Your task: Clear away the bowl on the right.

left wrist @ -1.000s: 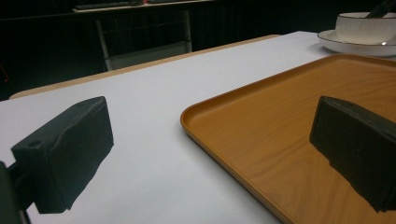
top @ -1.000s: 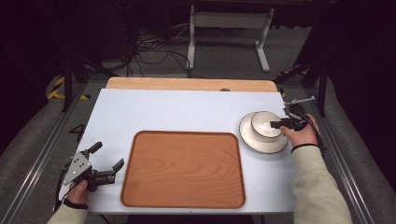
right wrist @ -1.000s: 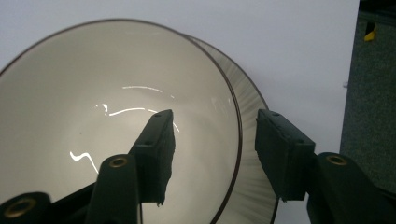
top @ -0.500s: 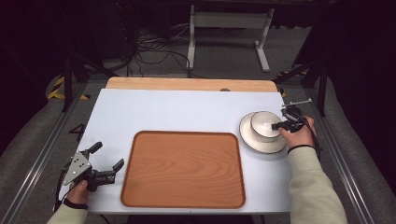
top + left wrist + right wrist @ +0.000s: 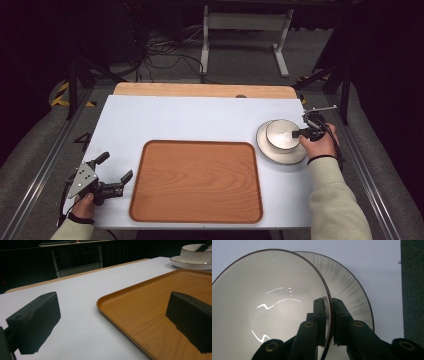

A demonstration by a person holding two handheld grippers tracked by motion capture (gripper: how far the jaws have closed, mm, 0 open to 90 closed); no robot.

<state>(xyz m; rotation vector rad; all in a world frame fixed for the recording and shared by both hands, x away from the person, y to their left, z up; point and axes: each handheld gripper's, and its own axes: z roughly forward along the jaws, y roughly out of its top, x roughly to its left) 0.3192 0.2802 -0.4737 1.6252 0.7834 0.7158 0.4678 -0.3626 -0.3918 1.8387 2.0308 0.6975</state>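
- Now your right gripper (image 5: 298, 133) is clamped on the rim of the white bowl (image 5: 282, 134); its jaws have just been closing, and the right gripper view shows one jaw inside the bowl (image 5: 269, 305) and the other outside, with the dark-edged rim pinched between them.
- That bowl sits on a white plate (image 5: 280, 156) at the right side of the pale table (image 5: 200, 120), just beyond the right edge of the wooden tray (image 5: 195, 180). In the right gripper view the plate (image 5: 352, 287) shows behind the bowl's rim.
- Your right hand (image 5: 316, 142) holds the gripper from the table's right edge, pointing in towards the bowl.
- Your left gripper (image 5: 116, 175) rests near the table's front left corner, just beside the tray's left edge, with its jaws spread wide and nothing between them.
- Looking along the left gripper's jaws, you see the tray (image 5: 150, 312) lying flat and bare, with the bowl (image 5: 196, 255) and plate (image 5: 190, 265) well apart at the far end.
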